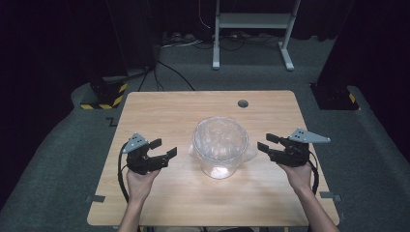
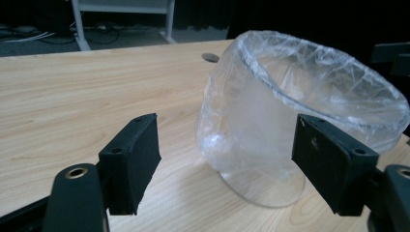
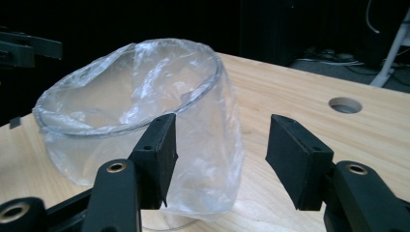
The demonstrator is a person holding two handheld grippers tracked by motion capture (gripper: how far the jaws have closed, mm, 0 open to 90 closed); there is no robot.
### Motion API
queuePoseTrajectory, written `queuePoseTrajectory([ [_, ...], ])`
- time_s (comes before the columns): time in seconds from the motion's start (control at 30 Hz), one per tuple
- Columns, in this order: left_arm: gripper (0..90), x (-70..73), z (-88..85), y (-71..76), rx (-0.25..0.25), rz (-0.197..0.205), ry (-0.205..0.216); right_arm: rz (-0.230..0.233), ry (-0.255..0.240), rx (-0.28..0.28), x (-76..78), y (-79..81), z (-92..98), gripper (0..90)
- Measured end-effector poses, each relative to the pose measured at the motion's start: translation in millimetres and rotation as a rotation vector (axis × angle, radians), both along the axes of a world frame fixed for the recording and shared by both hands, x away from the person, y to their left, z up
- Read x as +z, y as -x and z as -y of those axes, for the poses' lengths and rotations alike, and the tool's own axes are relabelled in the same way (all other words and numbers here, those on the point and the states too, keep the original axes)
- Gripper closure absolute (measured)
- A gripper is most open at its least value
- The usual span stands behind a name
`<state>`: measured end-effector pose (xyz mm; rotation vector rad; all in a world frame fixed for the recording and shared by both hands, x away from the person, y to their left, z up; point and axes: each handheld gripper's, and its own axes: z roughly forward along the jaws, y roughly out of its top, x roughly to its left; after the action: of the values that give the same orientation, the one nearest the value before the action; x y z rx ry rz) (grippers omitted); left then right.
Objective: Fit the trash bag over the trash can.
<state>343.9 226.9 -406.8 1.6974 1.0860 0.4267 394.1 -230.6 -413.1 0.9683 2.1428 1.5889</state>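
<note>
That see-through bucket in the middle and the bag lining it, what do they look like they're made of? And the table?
The bucket looks like rigid clear plastic, possibly glass: its bare base is smooth and transparent. The bag is thin, crinkled clear plastic film, folded over the rim. The table shows pale wood grain with a matte finish, likely laminate.

Glossy crinkled plastic liner point(image 2: 251, 121) over clear bin point(image 2: 270, 193); smooth matt wood table point(image 2: 72, 96)

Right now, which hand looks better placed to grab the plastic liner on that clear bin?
Probably the right gripper. In its own view the bag's loose skirt hangs just past its open fingers. The left gripper, also open, sits a little farther from the clear bin.
</note>
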Motion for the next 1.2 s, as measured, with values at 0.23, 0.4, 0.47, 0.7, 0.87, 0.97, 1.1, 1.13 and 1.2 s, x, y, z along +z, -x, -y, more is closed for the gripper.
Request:
queuePoseTrajectory([
  [0.23,25.0,-7.3,-2.7,10.0,0.004,-0.015,-0.023,-0.013,-0.007,0.011,-12.2,4.6,-6.5,44.0],
  [0.4,25.0,-14.8,-4.4,14.3,0.021,-0.025,-0.017,-0.007,-0.01,0.003,-18.1,8.9,-6.2,44.1],
  [0.47,25.0,-18.1,-5.1,15.2,0.025,-0.031,-0.011,-0.013,-0.011,0.001,-21.2,10.5,-5.3,44.2],
  [0.7,26.2,-27.9,-4.8,18.3,0.037,-0.039,-0.008,-0.026,-0.008,-0.014,-31.8,14.4,-2.0,44.5],
  [0.87,26.3,-36.7,-4.3,18.2,0.047,-0.054,-0.021,-0.037,0.019,-0.026,-42.6,15.9,-1.2,44.6],
  [0.97,26.3,-40.4,-4.0,17.1,0.053,-0.064,-0.018,-0.049,0.017,-0.034,-47.6,16.0,0.8,44.7],
  [1.1,26.1,-46.9,-3.7,15.3,0.064,-0.076,-0.036,-0.059,0.027,-0.045,-53.1,15.6,2.7,44.9],
  [1.13,26.0,-51.0,-3.4,13.5,0.07,-0.086,-0.025,-0.059,0.03,-0.049,-54.3,15.3,3.3,45.0],
  [1.2,25.8,-54.6,-2.7,11.8,0.076,-0.095,-0.026,-0.062,0.04,-0.058,-56.6,13.9,4.3,45.0],
])
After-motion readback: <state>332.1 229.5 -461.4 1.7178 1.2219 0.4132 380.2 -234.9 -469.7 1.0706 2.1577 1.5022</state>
